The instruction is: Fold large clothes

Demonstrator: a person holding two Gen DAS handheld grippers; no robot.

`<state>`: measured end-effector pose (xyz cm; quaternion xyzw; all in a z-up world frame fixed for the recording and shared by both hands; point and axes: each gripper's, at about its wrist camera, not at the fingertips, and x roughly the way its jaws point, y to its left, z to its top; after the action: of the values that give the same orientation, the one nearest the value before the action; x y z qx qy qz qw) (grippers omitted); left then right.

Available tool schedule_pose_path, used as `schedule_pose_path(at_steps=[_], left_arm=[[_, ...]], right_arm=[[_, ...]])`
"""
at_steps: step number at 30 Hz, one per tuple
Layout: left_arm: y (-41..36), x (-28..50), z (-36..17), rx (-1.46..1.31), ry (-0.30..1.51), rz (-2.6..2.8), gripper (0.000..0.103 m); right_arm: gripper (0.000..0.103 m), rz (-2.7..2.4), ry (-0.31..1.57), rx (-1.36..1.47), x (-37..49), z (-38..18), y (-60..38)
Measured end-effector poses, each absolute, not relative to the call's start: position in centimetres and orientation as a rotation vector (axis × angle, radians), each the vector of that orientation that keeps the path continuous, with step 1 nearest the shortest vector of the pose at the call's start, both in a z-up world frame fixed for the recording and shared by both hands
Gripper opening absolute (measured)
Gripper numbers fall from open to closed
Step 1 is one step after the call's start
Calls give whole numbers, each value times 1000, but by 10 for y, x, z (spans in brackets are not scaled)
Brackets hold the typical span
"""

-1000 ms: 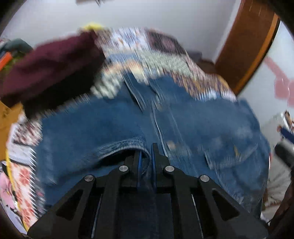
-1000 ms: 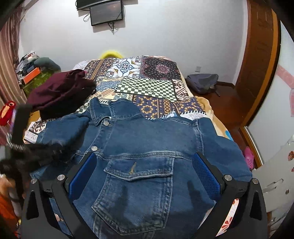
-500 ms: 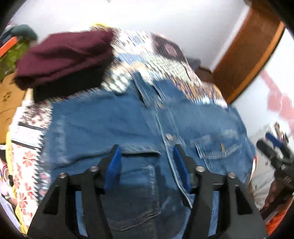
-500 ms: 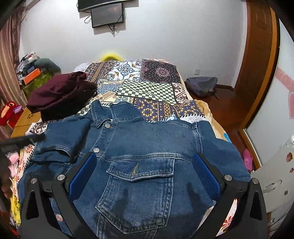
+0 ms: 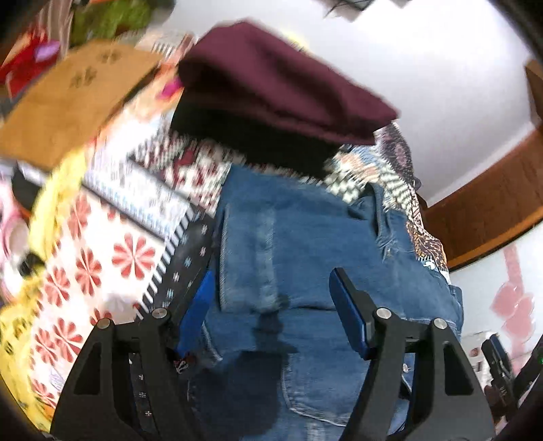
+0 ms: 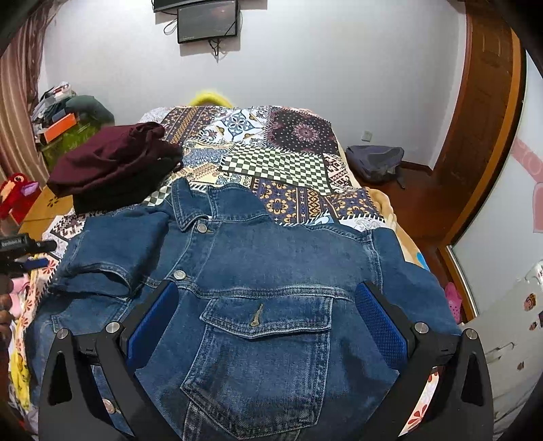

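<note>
Jacket [image 6: 258,257]: blue denim, front up on the bed [image 6: 292,169], spread across its near end; collar toward the bed's middle, hem toward the near edge; chest pocket flap with a small metal tab faces up.
Left sleeve [image 6: 101,261]: folded inward over the jacket's left front, cuff lying on the denim near the button row.
Left gripper [image 5: 271,291]: above the jacket's left side near the bed's left edge, tilted; jaws are opening, nothing pinched; the folded sleeve lies below and between the blue pads [image 5: 349,315] without touching them, as far as the blurred view shows.
Right gripper [image 6: 264,319]: released, jaws spread wide, hovering over the jacket's right chest; the pocket lies between the two pads [image 6: 380,325] but below them, denim not gripped.
Jacket to grippers: directly under both, closer to the camera than anything else on the bed.
Maroon pile [image 6: 112,166]: folded dark red cloth on black cloth, at the bed's left edge, just beyond the jacket's left shoulder, touching or nearly so.
Bedcover: patchwork of checks and floral tiles, bare past the collar up to the far end.
Backpack [image 6: 376,163]: grey, on the floor right of the bed by the wall.
Screen [image 6: 207,20]: dark, mounted on the far wall.
</note>
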<state>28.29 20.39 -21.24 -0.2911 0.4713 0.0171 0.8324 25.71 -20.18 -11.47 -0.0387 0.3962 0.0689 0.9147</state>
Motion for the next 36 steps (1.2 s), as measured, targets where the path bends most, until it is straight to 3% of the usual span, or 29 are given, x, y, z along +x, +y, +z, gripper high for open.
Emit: schedule_pose_path(at_steps=[5, 9, 13, 15, 23, 30, 36], left_arm=[[212, 290, -250, -715, 1069, 8, 68], [207, 299, -264, -715, 1096, -7, 43], [199, 301, -257, -661, 1080, 13, 31], [196, 304, -248, -631, 1058, 16, 4], [155, 321, -167, -455, 922, -48, 2], [53, 353, -86, -306, 796, -251, 1], [-49, 376, -67, -182, 795, -429, 1]], right_arm=[[103, 137, 827, -77, 258, -117, -204], [103, 130, 828, -75, 258, -117, -208], [103, 125, 828, -56, 260, -117, -216], [103, 124, 825, -48, 260, -117, -219], [103, 91, 797, -23, 259, -114, -246], [103, 8, 786, 48, 254, -113, -296], [103, -78, 789, 112, 245, -115, -338]])
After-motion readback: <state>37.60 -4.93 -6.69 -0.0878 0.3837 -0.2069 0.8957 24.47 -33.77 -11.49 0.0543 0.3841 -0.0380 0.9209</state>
